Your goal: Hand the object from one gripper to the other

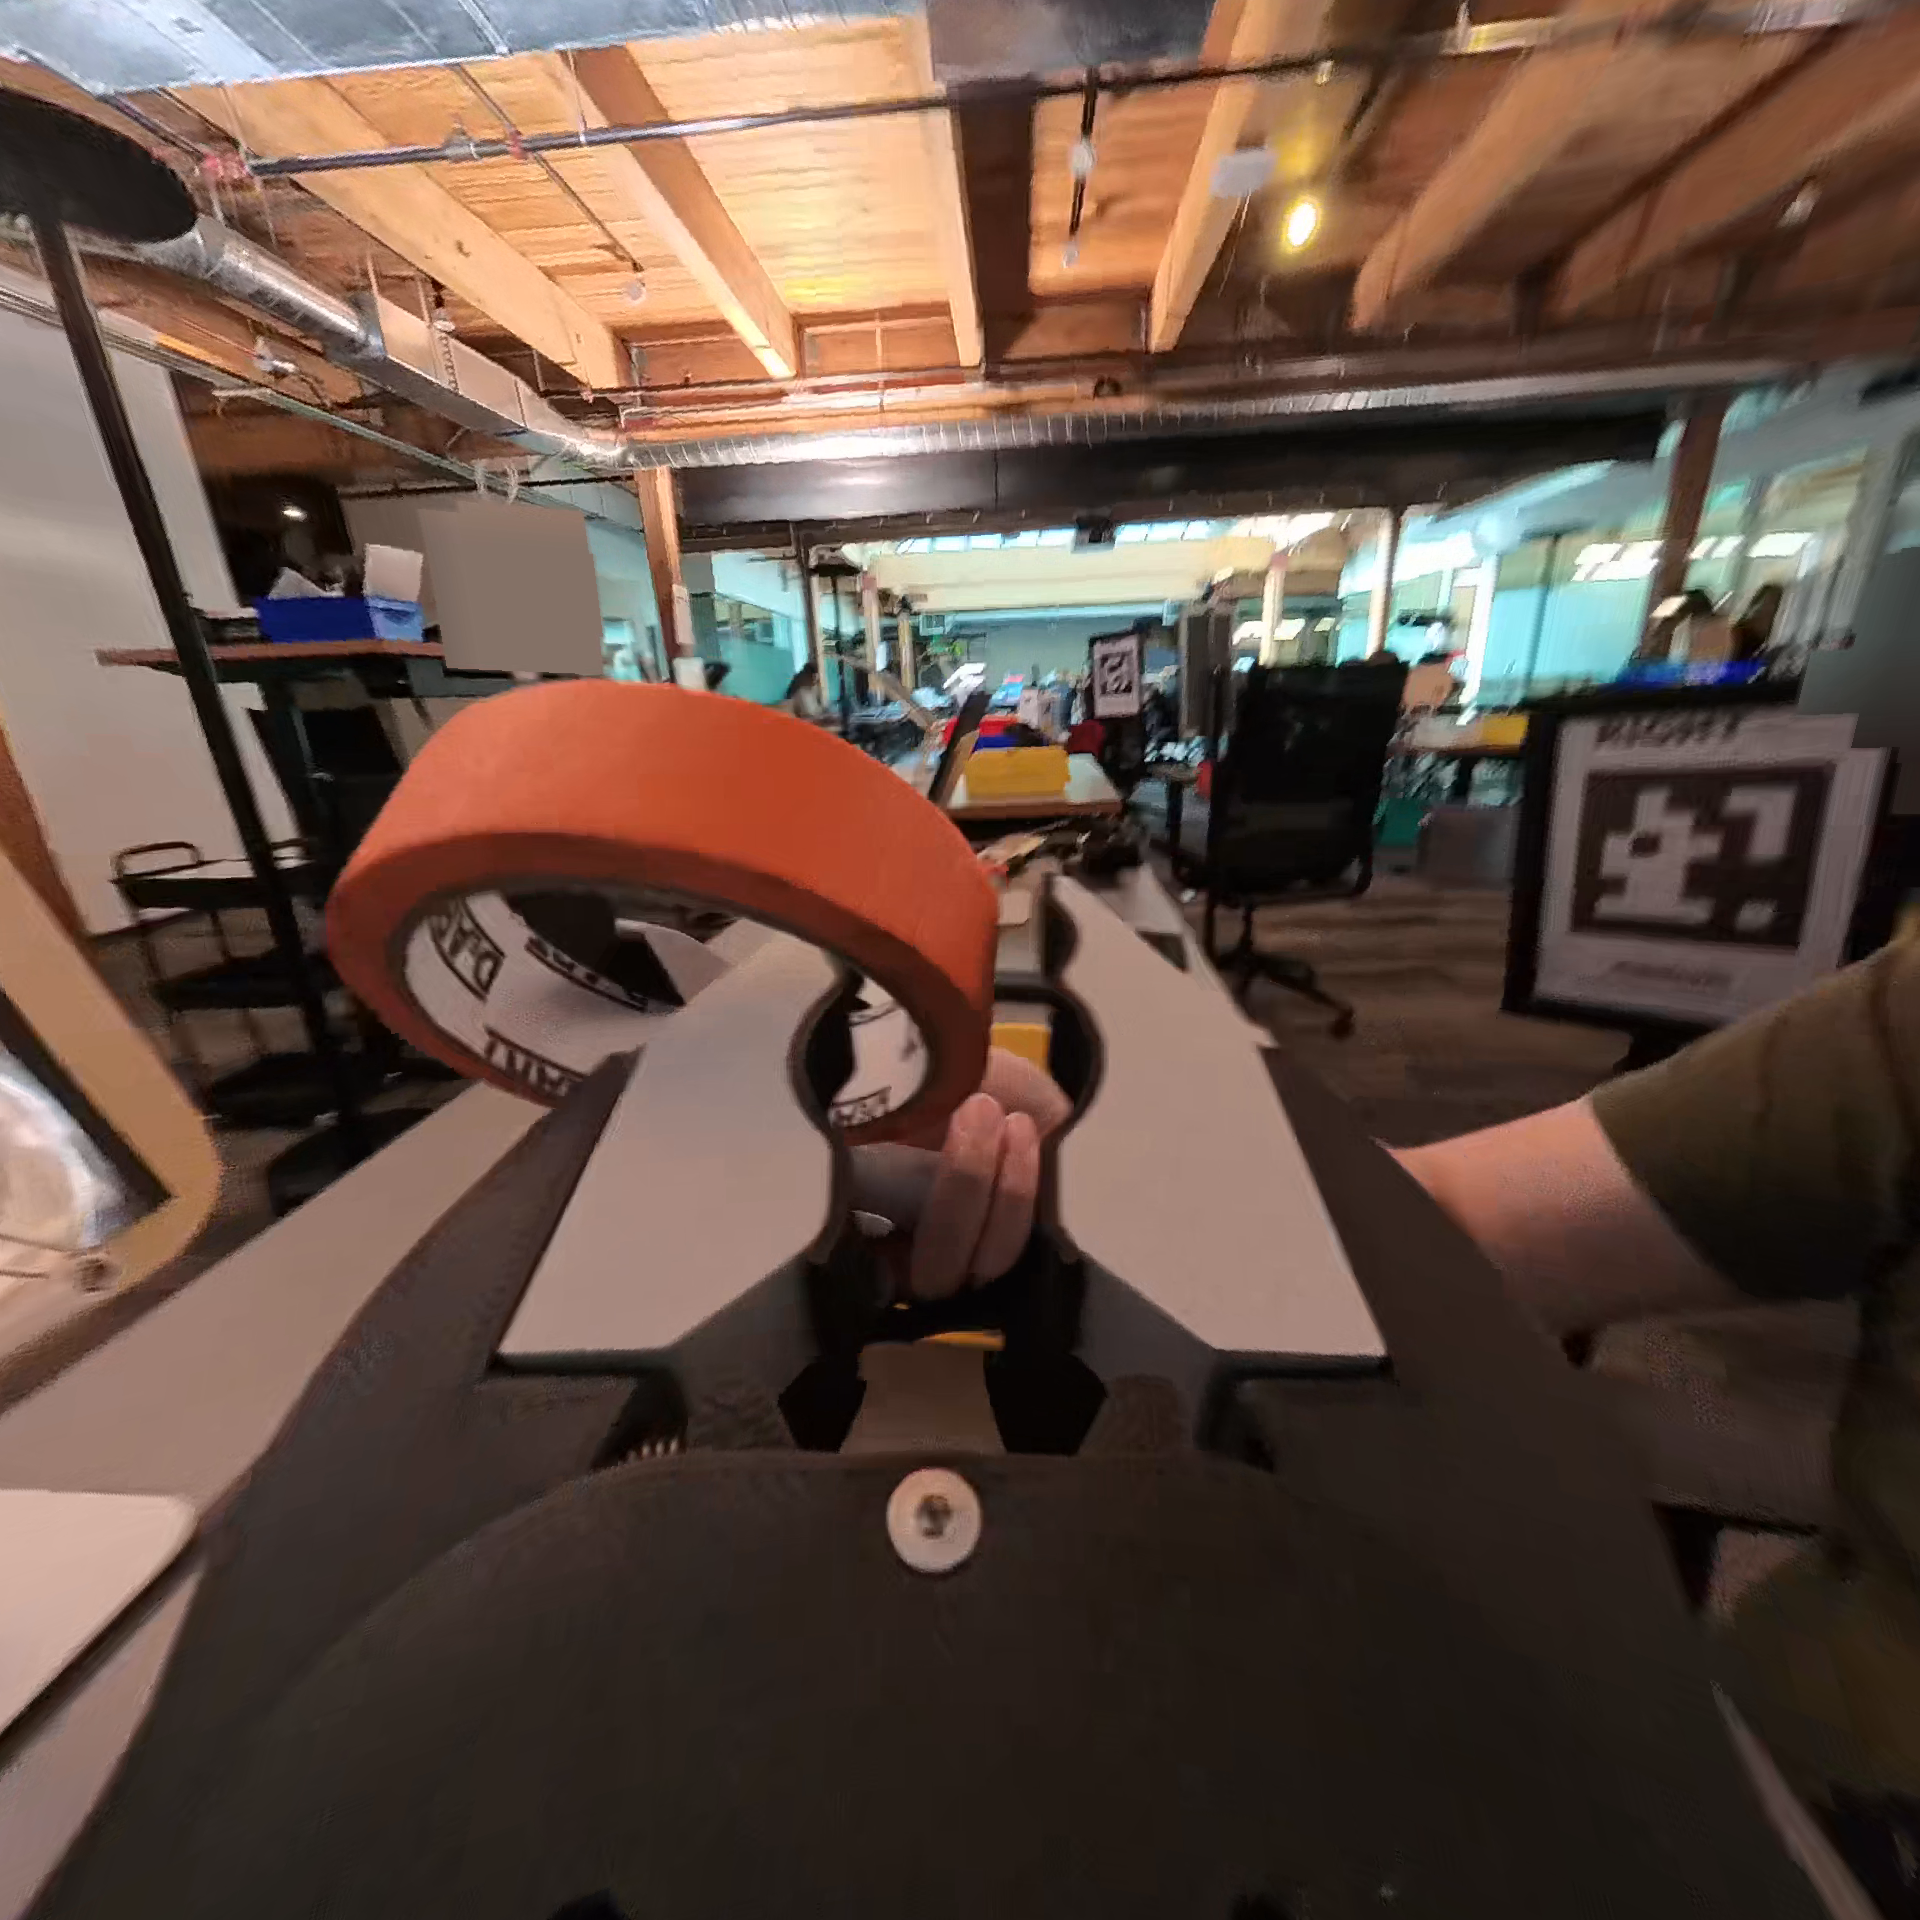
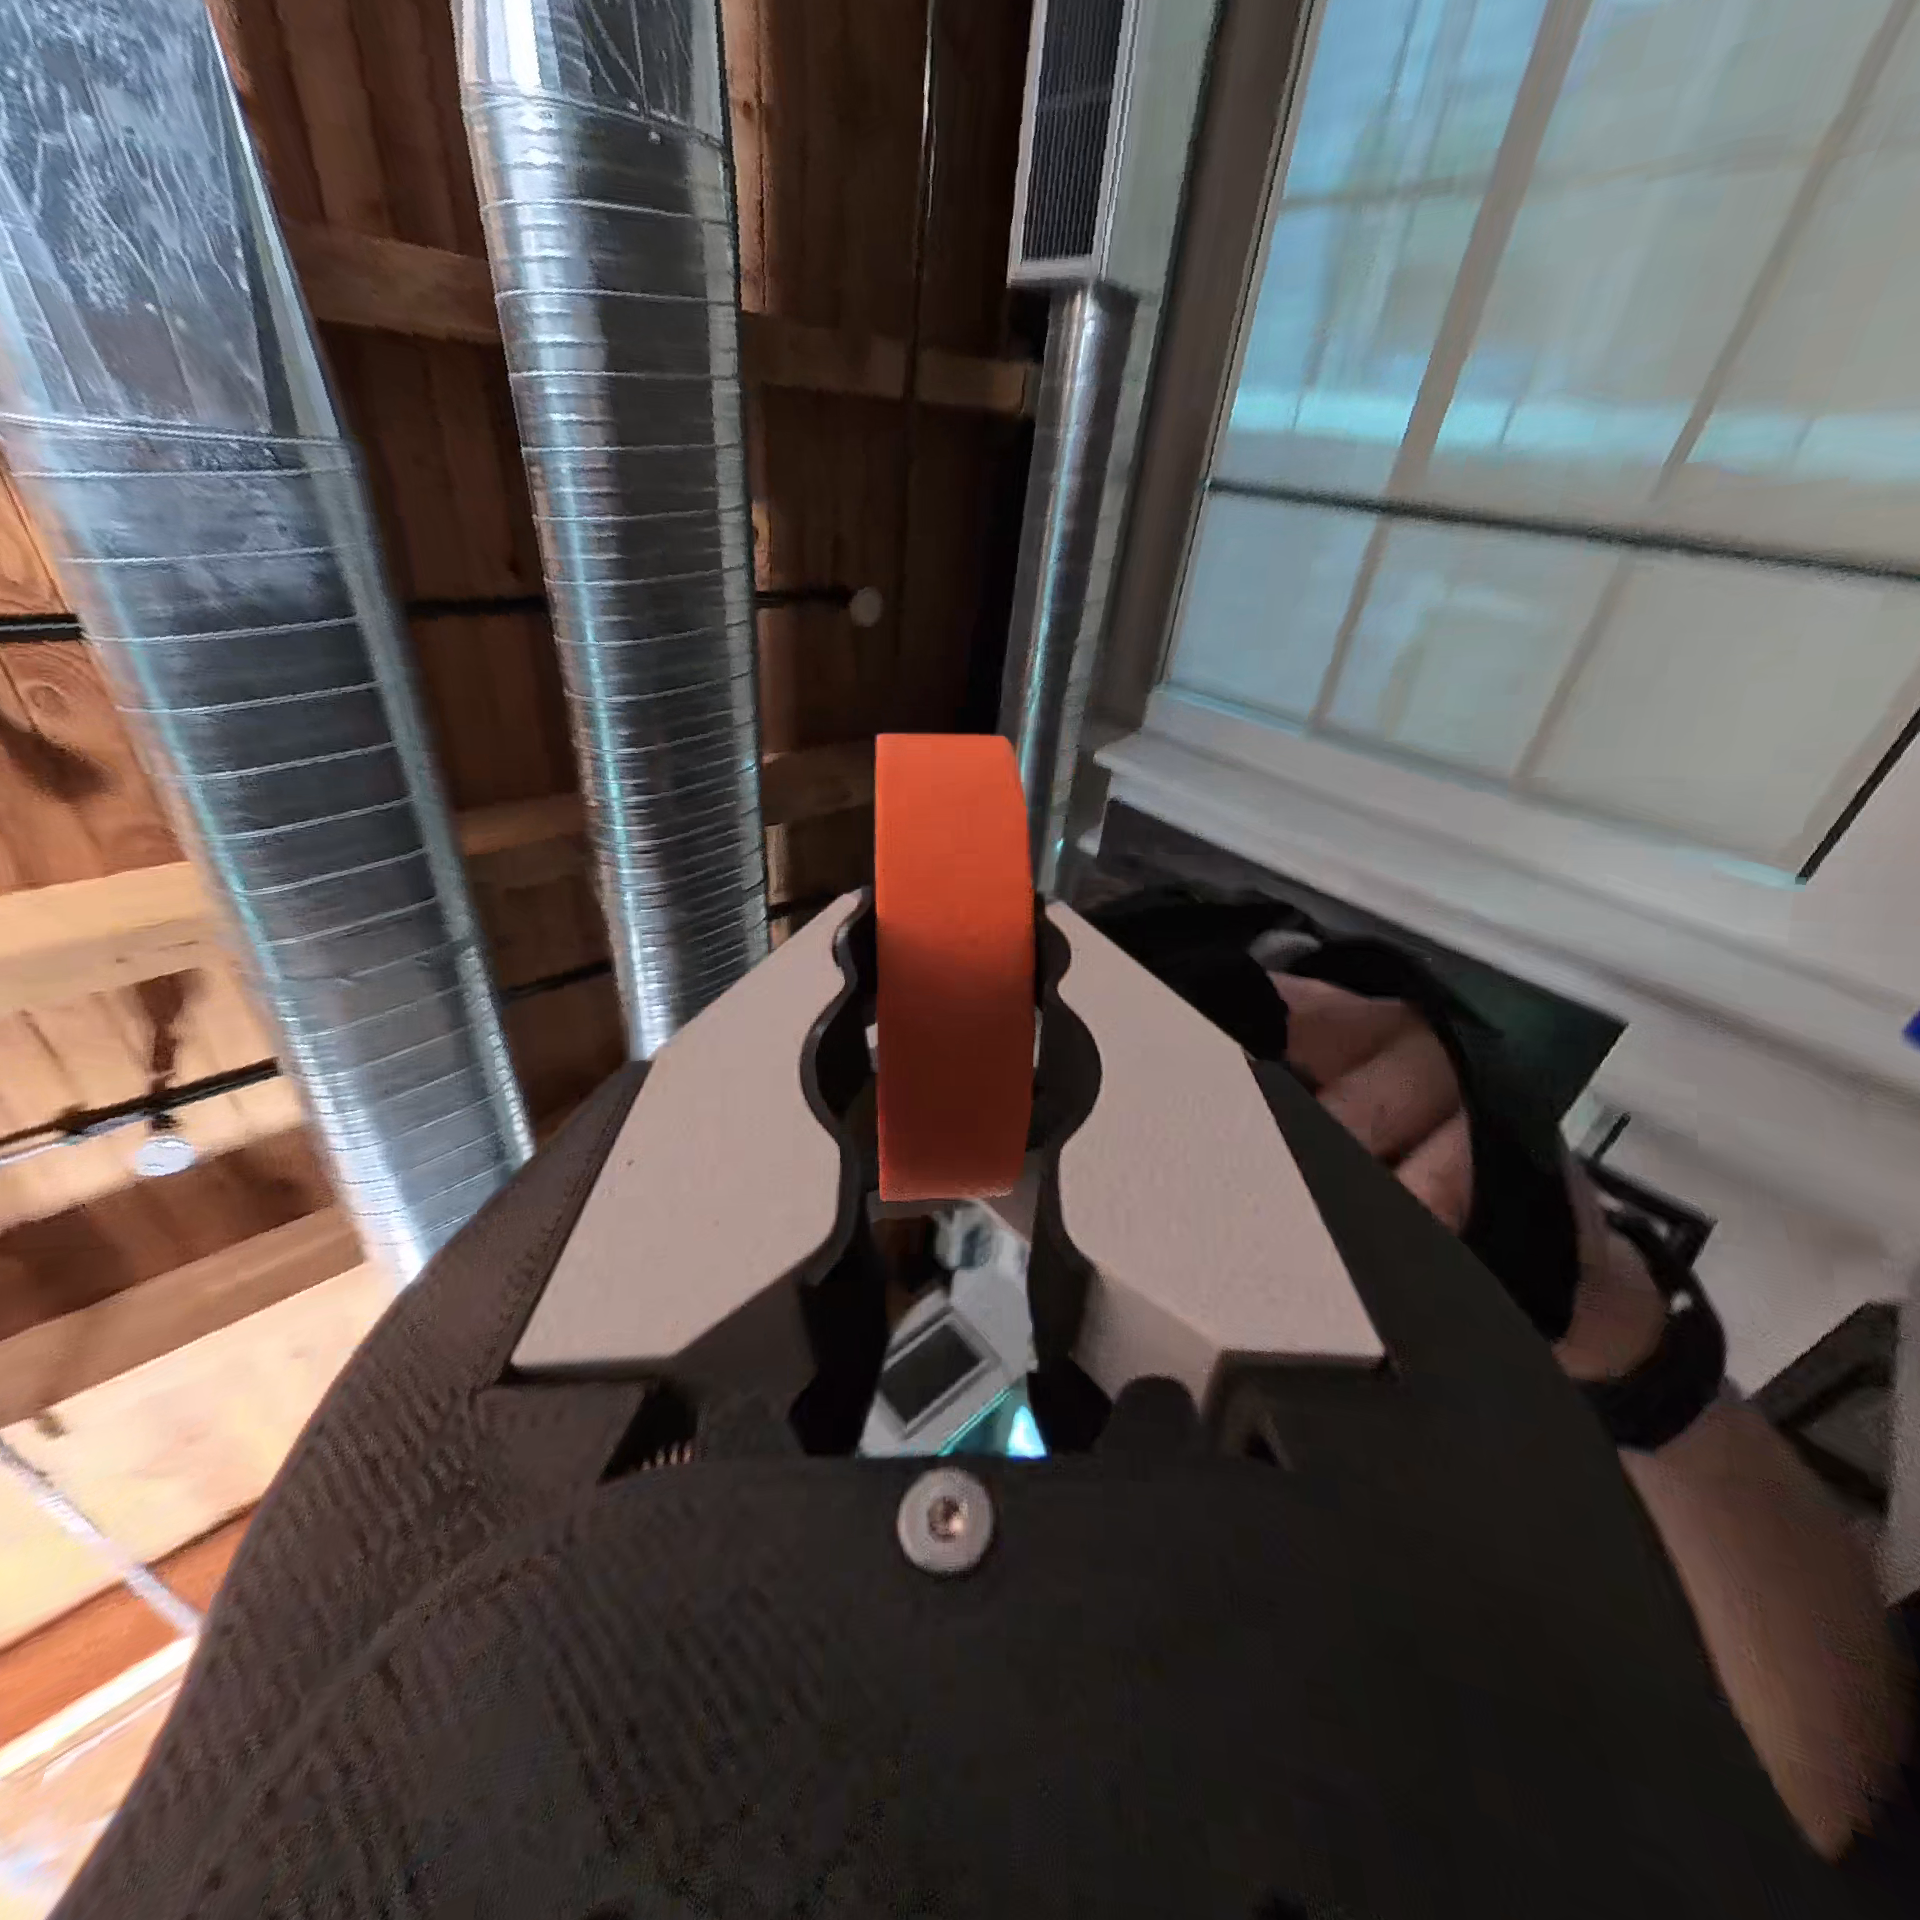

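Observation:
An orange tape roll (image 1: pixel 665 790) hangs in the air in front of me. My right gripper (image 2: pixel 954 906) points up toward the ceiling and is shut on the roll (image 2: pixel 956 987), which stands edge-on between its fingers. My left gripper (image 1: pixel 935 914) is open. Its left finger (image 1: pixel 717 1091) reaches into the roll's hole and the roll's right wall stands between the jaws, with a gap to the right finger (image 1: pixel 1143 1091). The right gripper's body is hidden in the left wrist view; only the hand (image 1: pixel 987 1174) holding it shows between the fingers.
A grey table (image 1: pixel 260 1299) lies below. A black lamp pole (image 1: pixel 156 582) stands at left, an office chair (image 1: pixel 1299 790) and a marker board (image 1: pixel 1683 862) at right. The person's arm (image 1: pixel 1507 1216) comes in from the right. Silver ducts (image 2: pixel 613 520) and a window (image 2: pixel 1558 416) are overhead.

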Available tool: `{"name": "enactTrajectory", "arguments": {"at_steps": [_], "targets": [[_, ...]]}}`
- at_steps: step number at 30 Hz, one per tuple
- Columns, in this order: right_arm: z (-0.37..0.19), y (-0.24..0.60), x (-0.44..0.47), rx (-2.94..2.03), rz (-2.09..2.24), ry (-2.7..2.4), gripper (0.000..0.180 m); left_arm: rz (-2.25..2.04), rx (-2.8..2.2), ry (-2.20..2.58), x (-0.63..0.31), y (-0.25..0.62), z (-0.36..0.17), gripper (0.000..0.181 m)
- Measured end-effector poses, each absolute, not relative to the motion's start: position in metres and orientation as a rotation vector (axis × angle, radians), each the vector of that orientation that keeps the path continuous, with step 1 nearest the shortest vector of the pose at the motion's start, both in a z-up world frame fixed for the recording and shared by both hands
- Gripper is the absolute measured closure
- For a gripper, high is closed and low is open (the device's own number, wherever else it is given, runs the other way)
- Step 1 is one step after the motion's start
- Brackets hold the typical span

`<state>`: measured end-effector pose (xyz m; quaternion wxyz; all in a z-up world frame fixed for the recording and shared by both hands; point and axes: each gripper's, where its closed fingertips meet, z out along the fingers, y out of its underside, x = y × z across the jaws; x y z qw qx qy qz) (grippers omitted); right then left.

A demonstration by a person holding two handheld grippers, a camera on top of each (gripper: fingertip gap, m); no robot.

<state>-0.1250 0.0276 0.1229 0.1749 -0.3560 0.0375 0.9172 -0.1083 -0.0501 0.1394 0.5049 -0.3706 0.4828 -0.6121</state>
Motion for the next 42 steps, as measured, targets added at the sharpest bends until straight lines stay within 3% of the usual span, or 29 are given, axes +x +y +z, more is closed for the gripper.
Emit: {"name": "enactTrajectory", "arguments": {"at_steps": [1,4,8,11,15,18,23,27,33,38,42], "targets": [[0.121,0.024,-0.131,-1.023,2.630,0.083,0.153,-1.420,-0.883,1.194,-0.108,-0.052,0.138,0.166],[0.114,0.027,-0.139,-1.070,2.585,0.053,0.152,-1.318,-0.935,1.265,-0.103,-0.055,0.131,0.172],[0.093,0.053,-0.132,-1.245,2.206,0.056,0.118,-0.994,-1.033,1.288,-0.100,-0.037,0.121,0.172],[0.087,0.071,-0.109,-1.323,1.745,-0.005,0.117,-0.597,-1.133,1.302,-0.109,-0.006,0.108,0.172],[0.124,0.053,-0.093,-1.233,1.106,-0.254,0.118,-0.014,-1.191,1.340,-0.131,0.035,0.087,0.172],[0.145,0.026,-0.109,-1.189,0.891,-0.412,0.123,0.182,-1.185,1.427,-0.132,0.043,0.068,0.172],[0.131,0.022,-0.135,-1.374,0.667,-0.529,0.122,0.534,-1.092,1.540,-0.131,0.055,0.042,0.172],[0.114,0.035,-0.127,-1.510,0.482,-0.522,0.123,0.630,-1.073,1.629,-0.126,0.055,0.022,0.172],[0.085,0.038,-0.126,-1.697,0.511,-0.594,0.153,0.666,-0.986,1.740,-0.112,0.047,-0.002,0.170],[0.083,0.046,-0.103,-1.745,0.637,-0.514,0.153,0.553,-0.998,1.625,-0.097,0.041,0.012,0.121],[0.095,0.054,-0.027,-1.758,0.650,-0.327,0.153,0.197,-1.040,1.556,-0.081,0.008,0.036,0.134]]}}
